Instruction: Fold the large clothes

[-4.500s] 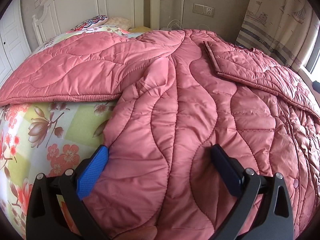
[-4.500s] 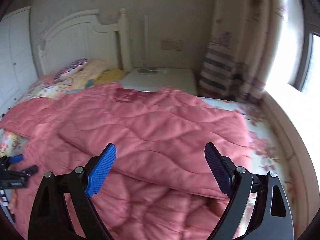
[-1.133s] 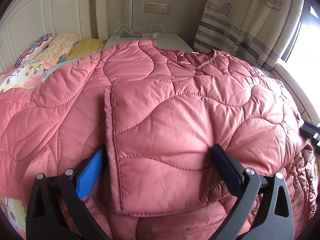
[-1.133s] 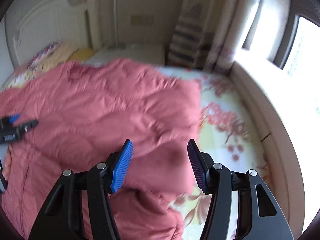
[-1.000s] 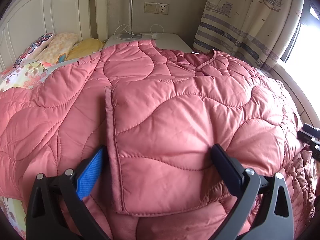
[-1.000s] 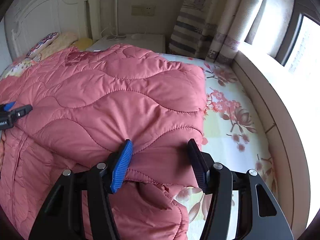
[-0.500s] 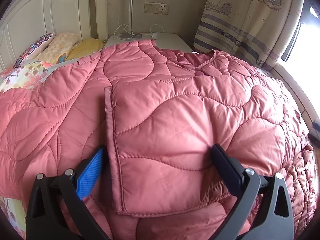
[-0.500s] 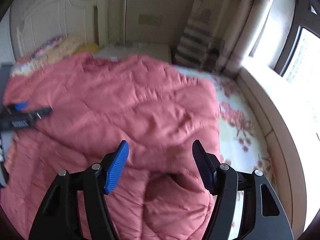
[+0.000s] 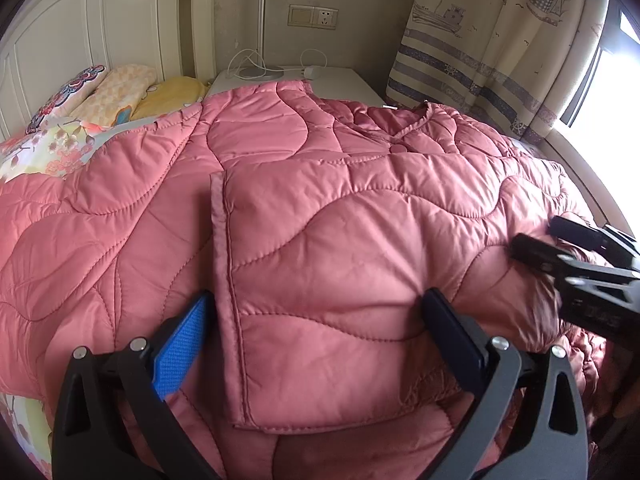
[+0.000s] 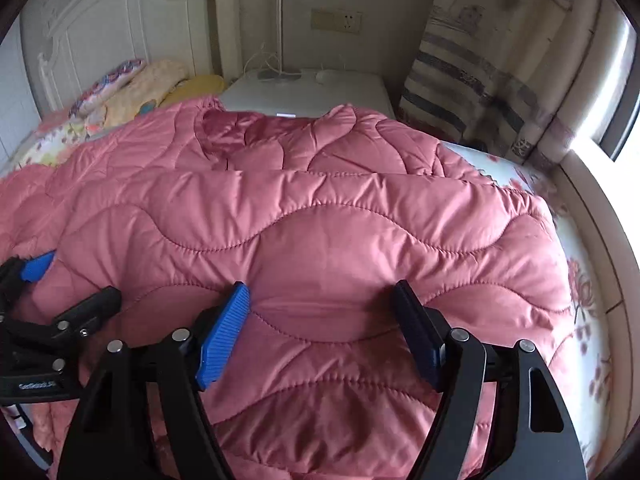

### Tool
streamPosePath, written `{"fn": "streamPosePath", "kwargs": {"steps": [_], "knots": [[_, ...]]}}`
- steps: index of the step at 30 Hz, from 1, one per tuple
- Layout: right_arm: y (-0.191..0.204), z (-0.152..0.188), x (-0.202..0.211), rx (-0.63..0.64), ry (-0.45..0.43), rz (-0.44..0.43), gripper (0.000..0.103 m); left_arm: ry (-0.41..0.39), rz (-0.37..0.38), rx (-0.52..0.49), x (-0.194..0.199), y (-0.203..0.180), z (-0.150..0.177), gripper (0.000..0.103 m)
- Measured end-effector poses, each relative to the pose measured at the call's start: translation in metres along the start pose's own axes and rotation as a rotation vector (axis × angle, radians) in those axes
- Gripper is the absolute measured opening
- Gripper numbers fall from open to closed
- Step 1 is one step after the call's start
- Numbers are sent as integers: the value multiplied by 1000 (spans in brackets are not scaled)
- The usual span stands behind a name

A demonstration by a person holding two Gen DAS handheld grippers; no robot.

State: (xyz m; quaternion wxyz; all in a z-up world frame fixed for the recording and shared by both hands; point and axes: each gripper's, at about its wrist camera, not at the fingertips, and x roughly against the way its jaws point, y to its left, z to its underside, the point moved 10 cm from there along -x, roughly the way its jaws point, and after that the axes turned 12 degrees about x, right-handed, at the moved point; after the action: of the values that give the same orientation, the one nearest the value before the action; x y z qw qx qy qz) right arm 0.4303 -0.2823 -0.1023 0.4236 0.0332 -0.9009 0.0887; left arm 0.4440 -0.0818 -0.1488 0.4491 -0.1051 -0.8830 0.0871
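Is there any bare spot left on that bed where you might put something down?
A strip of floral sheet lies bare between the pink quilted coat and the window-side ledge. A smaller patch shows by the pillows. The white bedside cabinet is mostly bare, apart from cables. Elsewhere the coat fills the bed.

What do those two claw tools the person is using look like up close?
Both are black plastic frames shaped like open forks with silver screw heads at the joints. The left gripper and the right gripper each have one bright blue ribbed pad and one dark pad. The left one's side carries small white lettering, too small to read.
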Motion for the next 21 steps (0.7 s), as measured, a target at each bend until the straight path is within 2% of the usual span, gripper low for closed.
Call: {"fn": "streamPosePath", "kwargs": {"steps": [3, 5, 6, 9, 13, 17, 21], "knots": [[-1, 1, 32, -18, -77, -13, 73, 0, -1, -1, 0, 0, 0, 101], [-1, 5, 48, -5, -108, -1, 80, 0, 0, 0, 0, 0, 0, 101], [-1, 11, 52, 22, -105, 19, 84, 0, 0, 0, 0, 0, 0, 101], [-8, 30, 40, 89, -48, 114, 86, -1, 0, 1, 0, 0, 0, 101], [-18, 51, 17, 10, -27, 86, 86, -3, 10, 8, 0, 1, 0, 101], [-14, 48, 20, 60, -35, 150, 86, -4, 13, 13, 0, 0, -1, 101], [-14, 49, 19, 51, -26, 140, 86, -1, -4, 2, 0, 0, -1, 101]]}}
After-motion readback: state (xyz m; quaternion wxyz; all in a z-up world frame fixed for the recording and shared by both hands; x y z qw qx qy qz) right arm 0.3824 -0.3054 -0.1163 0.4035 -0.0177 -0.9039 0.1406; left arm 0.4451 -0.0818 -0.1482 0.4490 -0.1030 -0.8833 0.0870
